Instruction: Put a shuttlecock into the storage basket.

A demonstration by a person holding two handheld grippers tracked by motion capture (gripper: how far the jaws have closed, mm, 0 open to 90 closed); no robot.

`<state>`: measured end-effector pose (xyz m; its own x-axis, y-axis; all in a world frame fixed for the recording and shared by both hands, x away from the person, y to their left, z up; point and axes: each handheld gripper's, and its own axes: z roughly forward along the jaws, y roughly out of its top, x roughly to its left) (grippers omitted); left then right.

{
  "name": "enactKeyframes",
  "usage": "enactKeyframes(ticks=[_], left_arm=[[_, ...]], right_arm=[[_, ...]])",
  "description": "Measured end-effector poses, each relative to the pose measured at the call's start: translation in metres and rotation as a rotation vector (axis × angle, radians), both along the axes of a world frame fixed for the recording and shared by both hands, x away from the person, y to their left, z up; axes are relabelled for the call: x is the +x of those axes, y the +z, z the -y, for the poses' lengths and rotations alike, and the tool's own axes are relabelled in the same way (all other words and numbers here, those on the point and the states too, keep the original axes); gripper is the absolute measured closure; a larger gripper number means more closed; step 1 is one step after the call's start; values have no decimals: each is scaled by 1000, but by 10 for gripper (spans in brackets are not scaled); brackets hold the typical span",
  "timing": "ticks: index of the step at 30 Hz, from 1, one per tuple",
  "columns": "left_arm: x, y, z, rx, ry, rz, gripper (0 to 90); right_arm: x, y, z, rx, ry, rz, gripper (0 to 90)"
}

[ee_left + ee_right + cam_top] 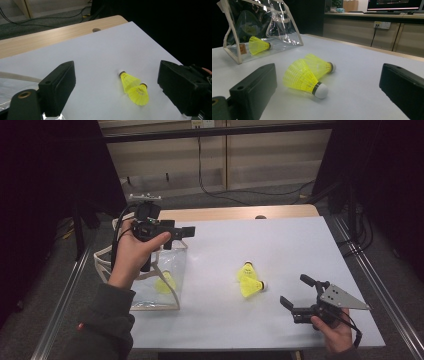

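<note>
Work in hand: loading yellow shuttlecocks into the clear bag (150,285). One shuttle (165,283) already lies inside it, on its side. Two more lie on the table right of the bag: far shuttle (246,270) and near shuttle (251,288), skirts touching, cork ends pointing apart.

Left gripper (181,234) is raised over the bag's top edge, jaws wide apart, nothing between them. Its own view looks across to the pair, far shuttle (128,79) and near shuttle (139,94), framed between the jaws but well off. Reads as just after a drop, not yet on the next pick.

Right gripper (295,295) sits low, right of the bag and beyond the pair, jaws also wide and empty, aimed at the near shuttle (303,78), whose cork faces it; the far one (319,65) sits right behind.

Next move, my guess: right gripper closes in on the near shuttle and pinches it at the cork or skirt base. The mesh skirt looks soft, so grip lightly. The two touch, so the far one may roll when the near one lifts. Then carry left to the bag mouth.

Surface: white sheet (280,240) over a wood-topped table (240,213), smooth, shuttles could slide. Room: dim, grey floor with cables behind the bag, pale cabinets at the back wall.
</note>
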<state>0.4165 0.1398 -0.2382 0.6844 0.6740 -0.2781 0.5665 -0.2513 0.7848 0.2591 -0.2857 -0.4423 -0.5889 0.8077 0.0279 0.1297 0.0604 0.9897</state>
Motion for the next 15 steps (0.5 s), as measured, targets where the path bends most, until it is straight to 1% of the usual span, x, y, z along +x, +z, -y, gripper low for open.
enactKeyframes(ticks=[3, 7, 14, 15], left_arm=[[-1, -1, 5, -3, -10, 0, 148], [-3, -4, 11, -8, -22, 8, 145], [-7, -8, 19, -13, -45, 6, 139], [-9, -8, 20, -13, -48, 15, 139]], right_arm=[[-1, 1, 1, 5, -4, 3, 12], [-2, 0, 1, -3, -4, -1, 11], [-1, 0, 0, -3, -4, 1, 11], [-1, 0, 1, -2, -5, 1, 11]])
